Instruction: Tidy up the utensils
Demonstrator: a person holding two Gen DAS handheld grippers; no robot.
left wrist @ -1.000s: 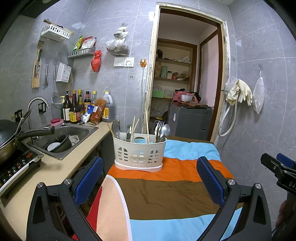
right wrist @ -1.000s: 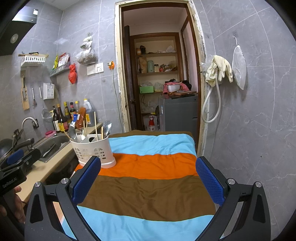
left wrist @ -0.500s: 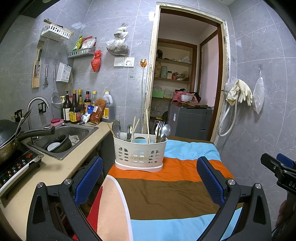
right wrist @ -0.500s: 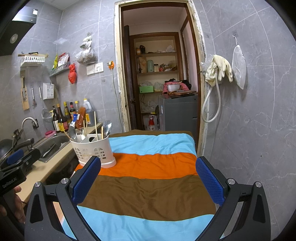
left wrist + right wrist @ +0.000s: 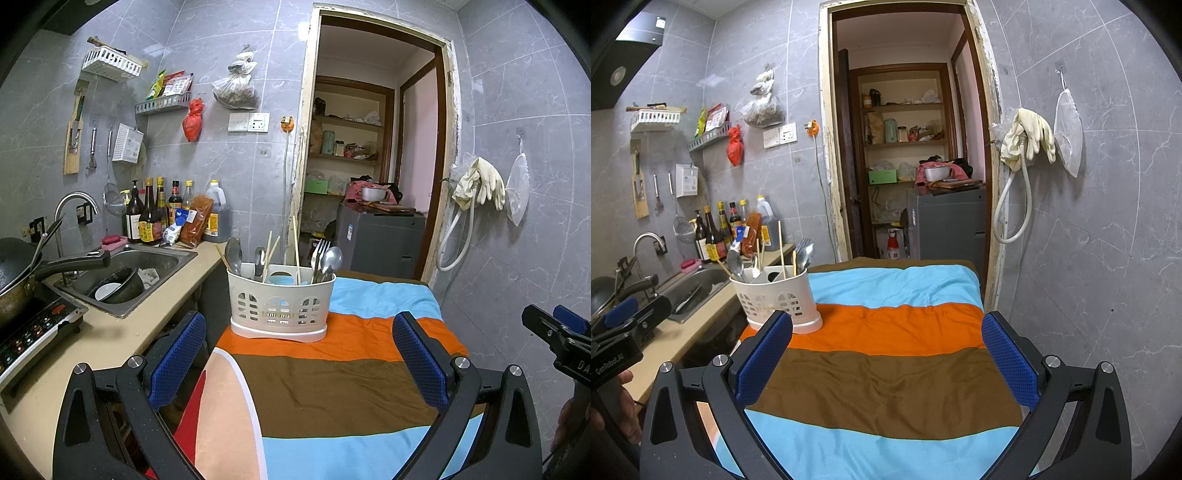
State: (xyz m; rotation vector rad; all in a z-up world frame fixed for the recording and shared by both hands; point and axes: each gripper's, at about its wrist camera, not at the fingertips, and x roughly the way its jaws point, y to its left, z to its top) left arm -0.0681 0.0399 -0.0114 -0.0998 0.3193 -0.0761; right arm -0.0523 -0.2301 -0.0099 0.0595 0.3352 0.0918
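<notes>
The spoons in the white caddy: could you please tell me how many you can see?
3 visible: one spoon at the left end of the caddy, one left of centre, one at the right end beside the fork. Others may be hidden inside.

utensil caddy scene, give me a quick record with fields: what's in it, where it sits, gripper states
holder: white perforated plastic utensil caddy, upright
contents: metal spoons, a metal fork, wooden chopsticks
spread: utensils stand mixed across the compartments
support: striped cloth-covered table, caddy on the orange stripe near the counter-side edge
left gripper: jaws open, empty, short of the caddy
right gripper: jaws open, empty, caddy ahead to its left
neighbour: steel sink with dishes in it
</notes>
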